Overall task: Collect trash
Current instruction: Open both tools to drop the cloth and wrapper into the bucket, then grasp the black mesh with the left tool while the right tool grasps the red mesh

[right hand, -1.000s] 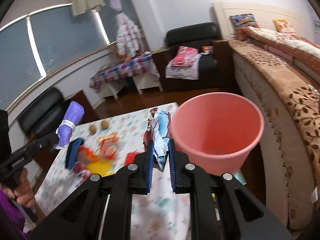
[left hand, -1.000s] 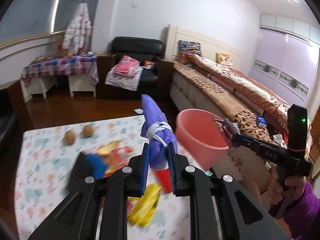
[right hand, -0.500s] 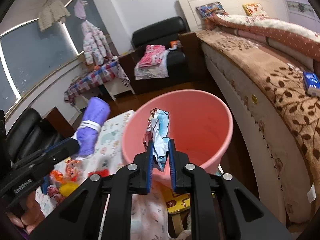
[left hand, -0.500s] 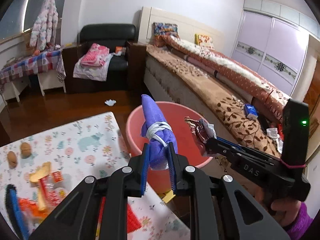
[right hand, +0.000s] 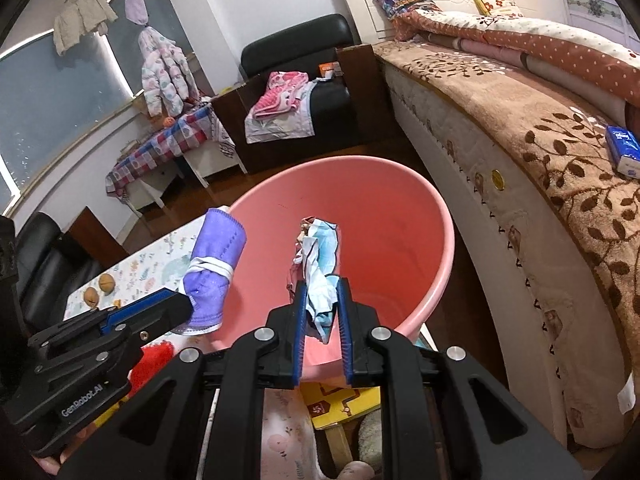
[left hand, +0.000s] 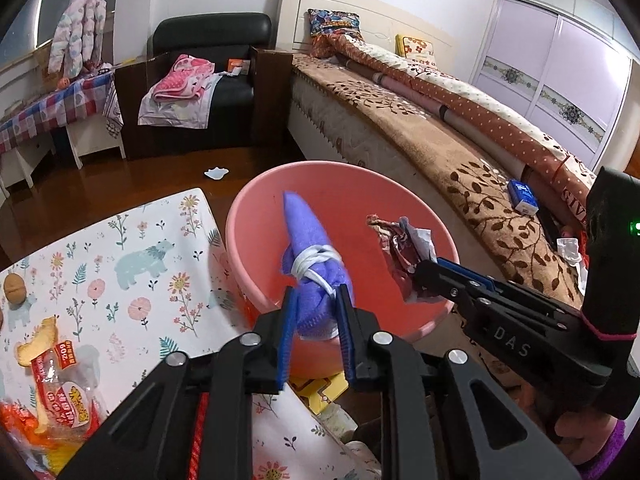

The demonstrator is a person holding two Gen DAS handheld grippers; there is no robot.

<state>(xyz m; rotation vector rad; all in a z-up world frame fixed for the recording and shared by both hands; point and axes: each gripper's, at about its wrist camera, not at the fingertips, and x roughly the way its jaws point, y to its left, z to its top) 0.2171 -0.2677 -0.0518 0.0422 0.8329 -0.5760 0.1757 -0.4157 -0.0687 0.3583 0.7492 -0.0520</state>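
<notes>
With both loads over the pink bucket (left hand: 256,280), I'm set to drop. Left claw (left hand: 316,320) is clamped on the purple cloth roll (left hand: 312,256), right claw (right hand: 320,312) on the crumpled wrapper (right hand: 320,256); more wrappers (left hand: 60,380) wait on the table (left hand: 152,280), near left.

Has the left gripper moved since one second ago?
Yes. The left gripper, shut on the purple roll, went from above the table rightward to over the pink bucket.

Your floral-cloth table (left hand: 132,264) carries a walnut (left hand: 15,289) and snack wrappers (left hand: 60,396). The pink bin (left hand: 240,240) stands just beside it.
</notes>
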